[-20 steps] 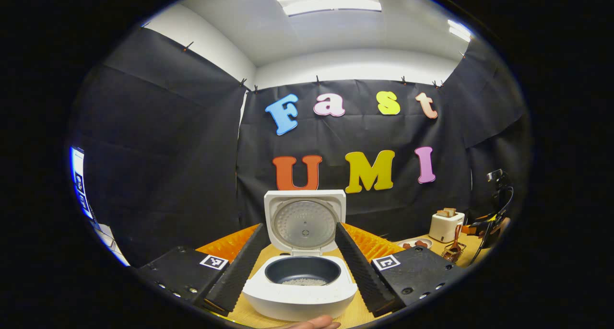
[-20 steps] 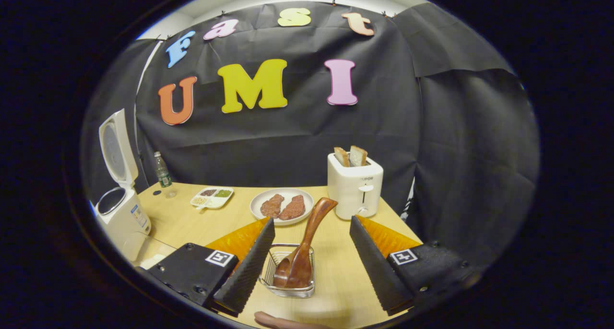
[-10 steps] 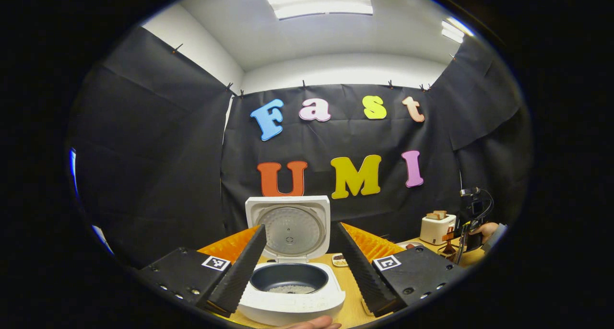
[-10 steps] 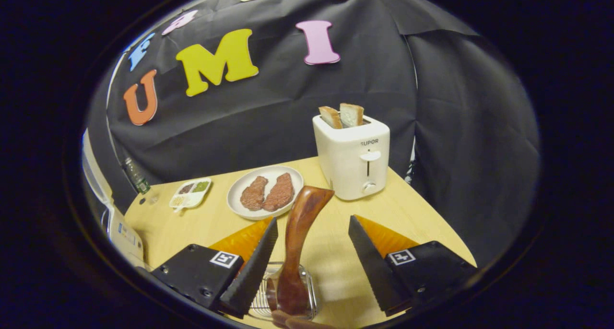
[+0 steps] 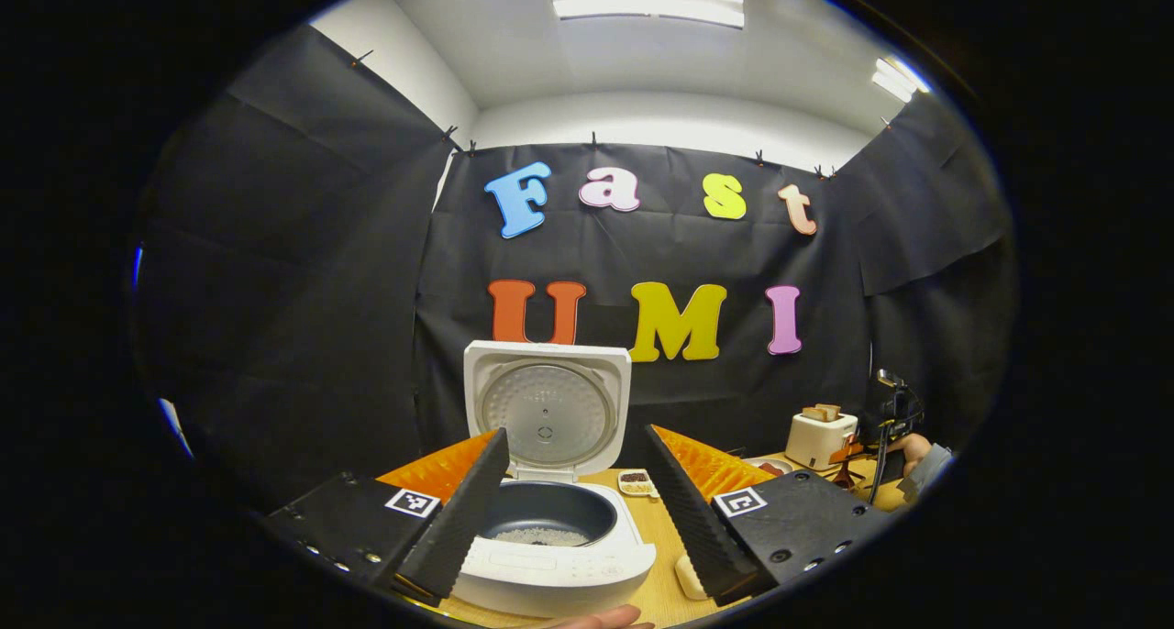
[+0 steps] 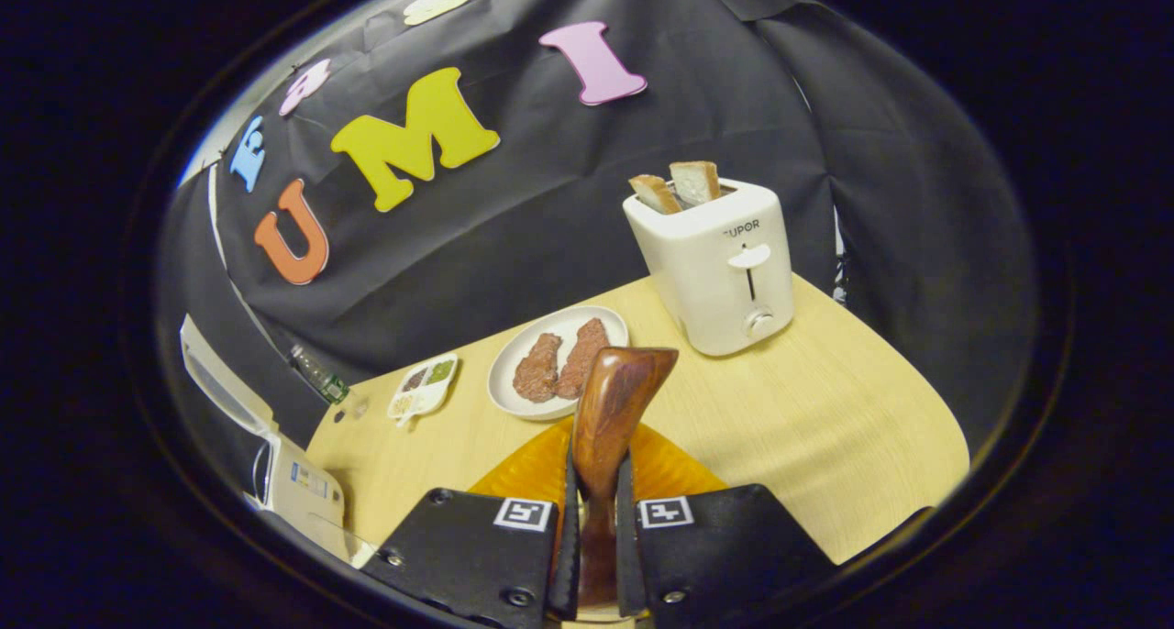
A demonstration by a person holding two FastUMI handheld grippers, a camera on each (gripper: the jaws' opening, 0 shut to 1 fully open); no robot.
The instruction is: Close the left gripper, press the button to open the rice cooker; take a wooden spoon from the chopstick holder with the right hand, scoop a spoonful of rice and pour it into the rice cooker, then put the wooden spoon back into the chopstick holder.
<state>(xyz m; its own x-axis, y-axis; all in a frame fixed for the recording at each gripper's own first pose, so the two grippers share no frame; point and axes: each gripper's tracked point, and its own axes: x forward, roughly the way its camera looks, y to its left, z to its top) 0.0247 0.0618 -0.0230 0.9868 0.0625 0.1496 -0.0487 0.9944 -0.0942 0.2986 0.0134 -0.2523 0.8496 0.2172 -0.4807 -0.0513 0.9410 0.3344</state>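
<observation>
L gripper [image 5: 573, 501]: my jaws stand wide apart, nothing between the pads. It hangs just in front of the rice cooker [image 5: 550, 556], which I'll use as ref for the rest.

Cooker lid [image 5: 547, 411] is up, standing upright behind the pot. Dark inner pot [image 5: 550, 519] is open to view w/ a thin layer of white rice [image 5: 534, 536] on its bottom. Cooker sits on the bench [image 5: 665, 592].

R gripper [image 6: 593, 528]: jaws nearly together, both pads pressing the handle of the wooden spoon [image 6: 610, 418]. Handle runs up from between the pads, tilted a little; its thick rounded end is clear above them. Bowl end of spoon is hidden below the jaws, so I can't tell whether it's in the holder or out of it.

From the right gripper view the cooker sits far left at the bench edge. Right of it, in order: a small bottle [image 6: 316, 379], a divided dish [image 6: 423, 387] w/ bits in it, a white plate [image 6: 514, 358] w/ two brown pieces, then the white toaster [image 6: 720, 262] w/ two slices poking out, well apart from the cooker.

In the left gripper view, far right of cooker: a hand [image 5: 913, 446] near the toaster.
</observation>
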